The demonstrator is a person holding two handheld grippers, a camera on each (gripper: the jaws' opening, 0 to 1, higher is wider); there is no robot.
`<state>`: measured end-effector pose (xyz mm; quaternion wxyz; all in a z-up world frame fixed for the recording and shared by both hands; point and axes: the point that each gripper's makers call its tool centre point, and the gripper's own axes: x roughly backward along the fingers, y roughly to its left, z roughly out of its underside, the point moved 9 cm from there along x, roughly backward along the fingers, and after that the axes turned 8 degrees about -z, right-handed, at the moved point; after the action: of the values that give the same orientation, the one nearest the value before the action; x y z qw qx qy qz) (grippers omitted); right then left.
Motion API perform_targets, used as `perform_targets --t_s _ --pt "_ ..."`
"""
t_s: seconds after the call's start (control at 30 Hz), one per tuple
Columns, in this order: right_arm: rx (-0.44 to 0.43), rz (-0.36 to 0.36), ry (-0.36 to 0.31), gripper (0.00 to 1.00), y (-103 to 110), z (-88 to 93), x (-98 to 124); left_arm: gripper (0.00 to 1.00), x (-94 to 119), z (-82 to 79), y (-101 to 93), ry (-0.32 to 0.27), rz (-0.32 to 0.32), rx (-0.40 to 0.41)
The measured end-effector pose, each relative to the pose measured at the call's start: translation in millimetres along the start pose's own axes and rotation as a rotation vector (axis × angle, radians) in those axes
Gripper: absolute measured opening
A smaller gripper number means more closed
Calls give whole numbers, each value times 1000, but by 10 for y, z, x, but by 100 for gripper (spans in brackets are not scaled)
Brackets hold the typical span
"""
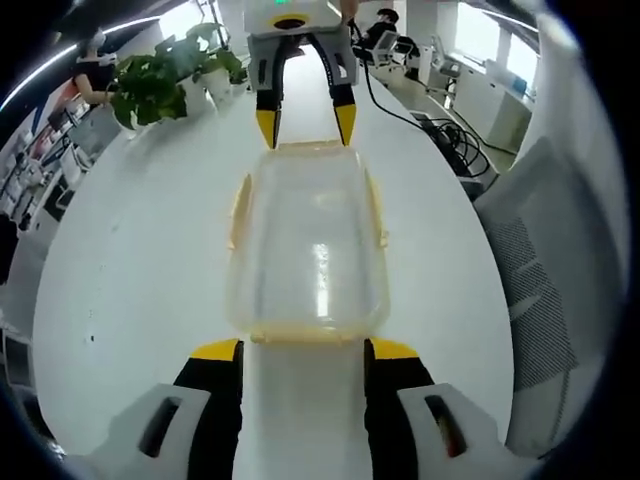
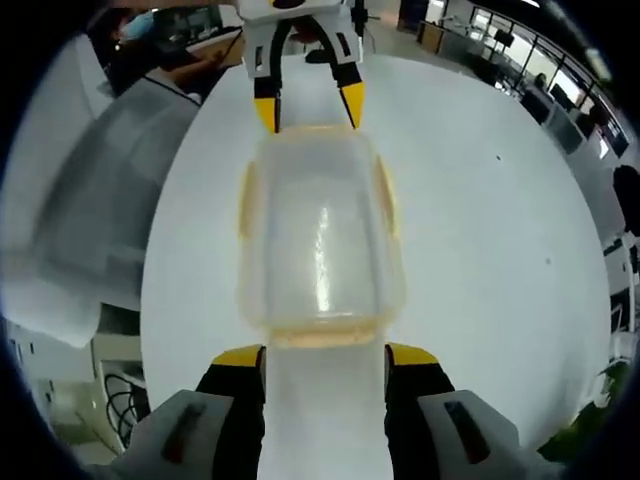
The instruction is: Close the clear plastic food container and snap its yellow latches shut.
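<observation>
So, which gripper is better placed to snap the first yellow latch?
Neither clearly: the left gripper and right gripper face opposite ends of the container, jaws open, each beside an end latch; perhaps both together.

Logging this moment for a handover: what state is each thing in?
clear plastic food container: lid on, upright on the white table, between both grippers.
yellow latches: whether snapped, cannot tell.
left gripper: open at container's near end.
right gripper: open at the opposite end.

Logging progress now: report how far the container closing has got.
Done: the lid sits on the clear plastic food container. In hand: left gripper and right gripper stand open at opposite ends. Left: whether the yellow latches are snapped shut cannot be told.
</observation>
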<state>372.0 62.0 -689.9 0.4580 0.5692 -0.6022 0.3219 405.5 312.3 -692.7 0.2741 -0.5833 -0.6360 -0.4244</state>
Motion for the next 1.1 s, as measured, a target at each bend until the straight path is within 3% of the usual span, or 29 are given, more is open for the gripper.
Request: perform_targets --t_s 0.27,0.53,0.93,1.0,1.1 --pt "-137 35 -52 46 51 41 112 48 117 -44 -5 -23 -25 112" --pt "-336 56 -144 43 47 21 204 48 152 -64 5 -24 -57 263" --pt "-498 68 -170 43 83 -57 153 46 161 -50 -37 13 -122 429" --pt "-535 76 -170 42 90 -66 149 46 164 -75 -28 -11 -123 484" --pt "-614 75 -201 41 89 -88 143 46 168 -85 -24 -1 -131 510"
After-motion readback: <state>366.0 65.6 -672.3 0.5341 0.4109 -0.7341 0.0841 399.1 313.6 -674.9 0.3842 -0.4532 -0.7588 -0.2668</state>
